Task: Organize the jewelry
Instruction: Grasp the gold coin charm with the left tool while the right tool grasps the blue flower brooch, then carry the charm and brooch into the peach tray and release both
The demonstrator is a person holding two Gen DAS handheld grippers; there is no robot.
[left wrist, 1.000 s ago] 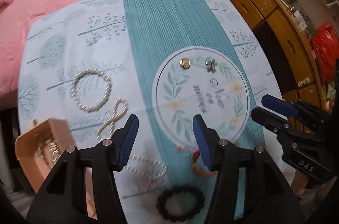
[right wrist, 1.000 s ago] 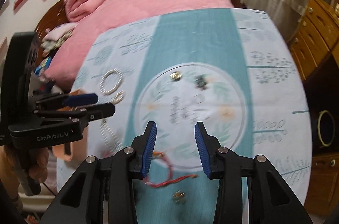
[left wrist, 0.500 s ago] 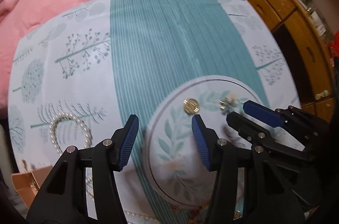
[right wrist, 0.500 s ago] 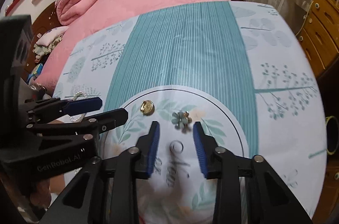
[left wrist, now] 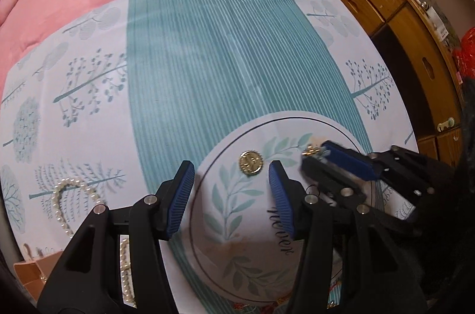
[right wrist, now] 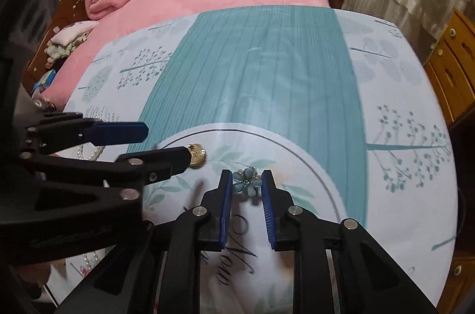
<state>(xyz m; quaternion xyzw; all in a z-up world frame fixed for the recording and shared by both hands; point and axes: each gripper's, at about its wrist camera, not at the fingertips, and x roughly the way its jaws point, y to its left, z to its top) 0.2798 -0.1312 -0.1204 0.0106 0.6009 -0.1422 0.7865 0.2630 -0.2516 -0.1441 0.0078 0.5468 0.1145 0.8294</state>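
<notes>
Blue flower brooch (right wrist: 247, 182) sits between spread right fingers (right wrist: 227, 207); left fingers (left wrist: 177, 199) spread.

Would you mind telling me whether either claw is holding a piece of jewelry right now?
Neither yet. The right claw brackets the blue flower, jaws apart; the left claw is open before the gold coin.

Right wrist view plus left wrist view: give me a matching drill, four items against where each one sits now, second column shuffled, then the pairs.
Items:
1. blue flower brooch
2. gold round piece
3. pearl bracelet
4. peach tray

Places:
A. at the bottom-left corner of the left wrist view, only its corner showing
B. between the fingers of the right gripper
C. on the tree print, left of the left gripper
D. on the cloth's printed circle, just ahead of the left gripper's fingers

Pairs: 1-B, 2-D, 3-C, 4-A
</notes>
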